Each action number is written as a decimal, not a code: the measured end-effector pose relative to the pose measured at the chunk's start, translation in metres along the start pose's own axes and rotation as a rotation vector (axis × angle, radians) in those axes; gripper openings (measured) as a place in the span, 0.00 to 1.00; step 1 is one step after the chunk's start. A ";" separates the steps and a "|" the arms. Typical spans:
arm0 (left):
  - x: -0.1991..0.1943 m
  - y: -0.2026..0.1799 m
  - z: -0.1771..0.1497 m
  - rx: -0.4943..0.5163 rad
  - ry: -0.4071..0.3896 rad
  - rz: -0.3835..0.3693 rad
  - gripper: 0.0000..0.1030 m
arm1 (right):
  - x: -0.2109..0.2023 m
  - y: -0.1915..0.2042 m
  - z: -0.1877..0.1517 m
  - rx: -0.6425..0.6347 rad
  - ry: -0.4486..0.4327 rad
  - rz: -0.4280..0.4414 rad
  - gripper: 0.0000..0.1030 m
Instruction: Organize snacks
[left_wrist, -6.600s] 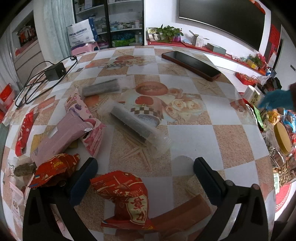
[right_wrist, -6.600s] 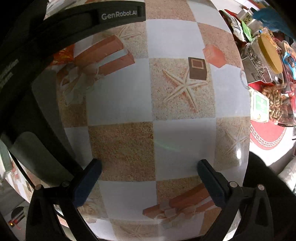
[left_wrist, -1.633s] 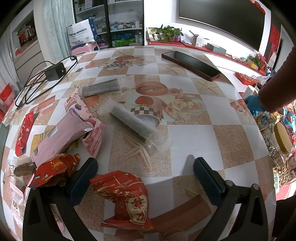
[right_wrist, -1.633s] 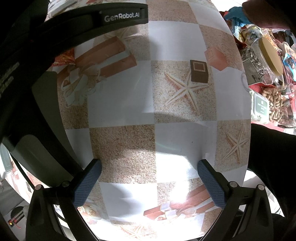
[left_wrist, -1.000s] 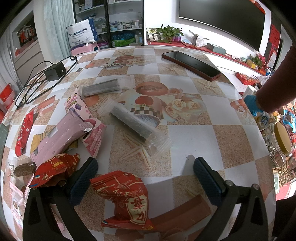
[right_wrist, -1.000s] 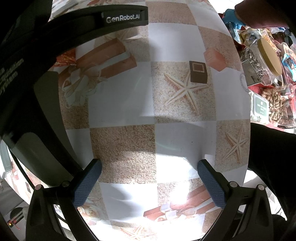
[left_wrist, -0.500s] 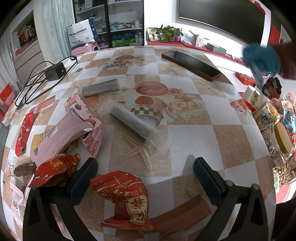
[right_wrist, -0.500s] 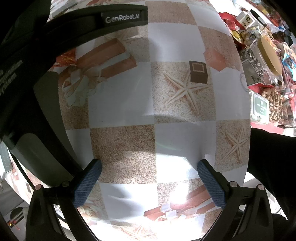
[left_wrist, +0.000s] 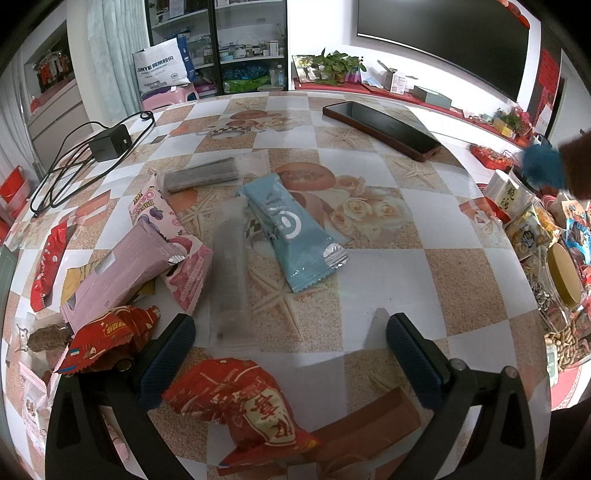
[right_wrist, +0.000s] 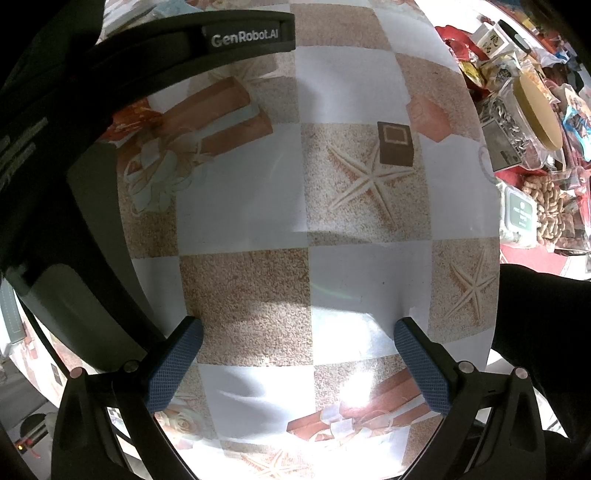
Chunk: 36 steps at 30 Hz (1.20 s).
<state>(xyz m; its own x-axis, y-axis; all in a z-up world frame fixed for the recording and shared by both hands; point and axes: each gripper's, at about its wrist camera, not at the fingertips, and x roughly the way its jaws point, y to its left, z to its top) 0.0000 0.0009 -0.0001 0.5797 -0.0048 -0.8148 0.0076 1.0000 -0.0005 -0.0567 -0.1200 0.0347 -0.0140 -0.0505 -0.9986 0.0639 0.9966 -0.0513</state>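
Left tongs (left_wrist: 290, 334): spread wide, holding nothing, low over the near edge of the desk (left_wrist: 399, 266). Likely parked here to face the loose snacks before a pick; both fingers sit clear of any wrapper.

Nearest snack: red crinkled packet (left_wrist: 236, 402), partly below and between the left tongs' fingers, closer to the left finger. It lies on the desk, not gripped. A second red packet (left_wrist: 107, 338) sits just outside the left finger, overlapped by a pink packet (left_wrist: 122, 269).

Ahead of the tongs' opening: a clear sleeve (left_wrist: 229, 275) lies lengthwise toward the camera, its near end just short of the left finger. Beside it, slightly farther and to the right, a light blue packet (left_wrist: 291, 229) lies diagonally, roughly in line with the gap. Judged the easiest next pick: flat, alone, nothing on top.

Farther: a grey bar (left_wrist: 201, 179), then a phone (left_wrist: 380, 125) and a charger with cable (left_wrist: 109, 144), well apart from the snacks.

Far right edge: a pile of jars and packets (left_wrist: 554, 266), probably the sorted stock. A gloved hand (left_wrist: 543, 166) hovers above it.

Right tongs (right_wrist: 295, 350): also spread wide and empty, over bare checkered desk. No snack between the fingers; the left device's body (right_wrist: 74, 147) fills that view's left side.
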 end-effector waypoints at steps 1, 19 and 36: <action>0.000 0.000 0.000 0.000 0.000 0.000 1.00 | 0.000 0.000 0.000 0.000 0.000 0.000 1.00; 0.000 0.000 0.000 0.000 0.000 0.000 1.00 | 0.003 0.001 0.006 -0.008 0.044 0.001 1.00; 0.001 0.002 -0.001 0.028 0.001 -0.024 1.00 | 0.004 0.019 -0.003 0.003 0.021 0.003 1.00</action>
<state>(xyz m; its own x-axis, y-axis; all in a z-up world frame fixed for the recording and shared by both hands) -0.0006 0.0029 -0.0013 0.5782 -0.0285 -0.8154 0.0442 0.9990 -0.0035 -0.0587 -0.1008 0.0293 -0.0347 -0.0459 -0.9983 0.0666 0.9966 -0.0481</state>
